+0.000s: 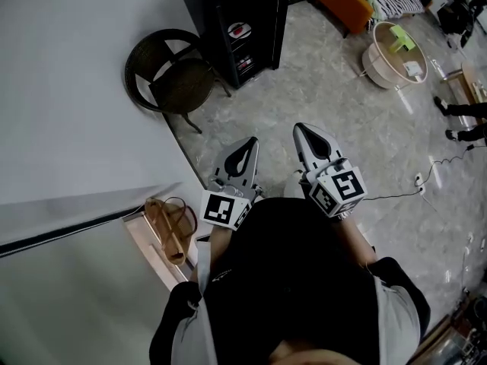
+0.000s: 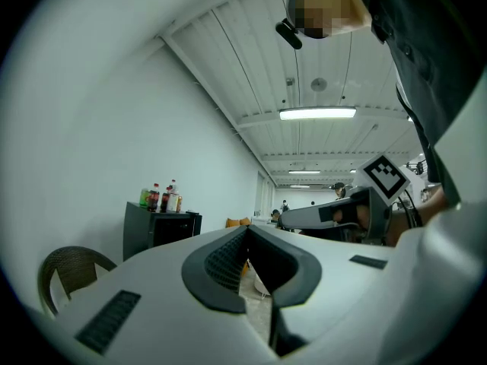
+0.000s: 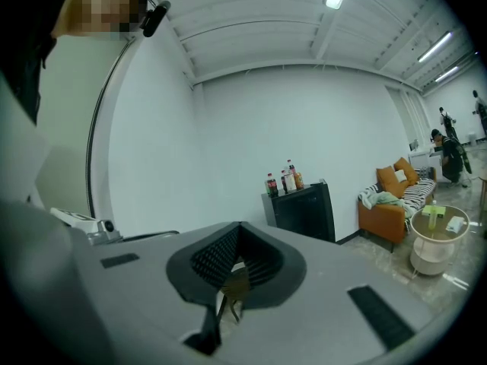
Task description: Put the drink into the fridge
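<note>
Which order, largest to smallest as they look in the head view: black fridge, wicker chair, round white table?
1. black fridge, cut off by the top edge
2. wicker chair, close to the fridge, so this ranking is unsure
3. round white table, clearly smallest

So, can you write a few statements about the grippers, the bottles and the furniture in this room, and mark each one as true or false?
1. The left gripper and the right gripper both hold nothing. True.
2. The left gripper's jaws stand wide apart. False: they are together.
3. The bottles stand on top of the black fridge. True.
4. The wicker chair stands between the fridge and the sofa. False: it stands on the side of the fridge away from the sofa.
5. The sofa is blue. False: it is orange.
</note>
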